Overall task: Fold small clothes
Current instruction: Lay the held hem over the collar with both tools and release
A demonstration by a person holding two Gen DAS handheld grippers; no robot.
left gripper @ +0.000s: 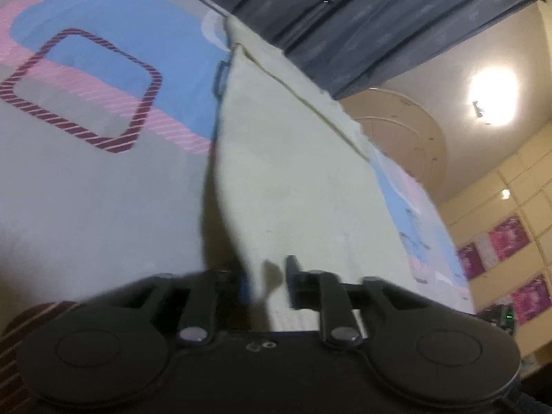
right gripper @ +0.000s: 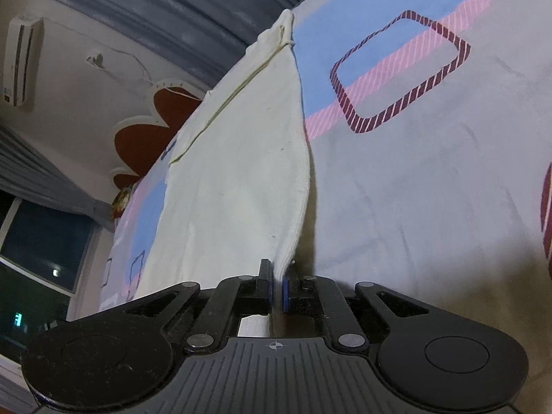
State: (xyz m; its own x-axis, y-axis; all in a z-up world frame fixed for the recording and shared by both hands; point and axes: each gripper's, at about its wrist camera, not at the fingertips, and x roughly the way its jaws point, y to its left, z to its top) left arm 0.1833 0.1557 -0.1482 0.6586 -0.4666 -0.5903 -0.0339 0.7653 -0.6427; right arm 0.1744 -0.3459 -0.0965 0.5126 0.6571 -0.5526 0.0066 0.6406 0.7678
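A small cream-white garment (left gripper: 289, 172) with a ribbed hem lies on a patterned bedsheet (left gripper: 86, 172); its near edge is lifted off the sheet. My left gripper (left gripper: 267, 286) is shut on one near corner of the garment. In the right wrist view the same garment (right gripper: 241, 158) rises from the sheet (right gripper: 431, 189) to my right gripper (right gripper: 277, 291), whose blue-padded jaws are shut on its ribbed edge. The garment's far end with a yellowish seam (right gripper: 234, 93) rests on the bed.
The sheet is grey with blue and pink patches and maroon striped squares (left gripper: 82, 93). Dark grey curtains (left gripper: 379, 17) hang beyond the bed. A wall air conditioner (right gripper: 22, 58) and a dark window (right gripper: 41, 241) show at the left of the right wrist view.
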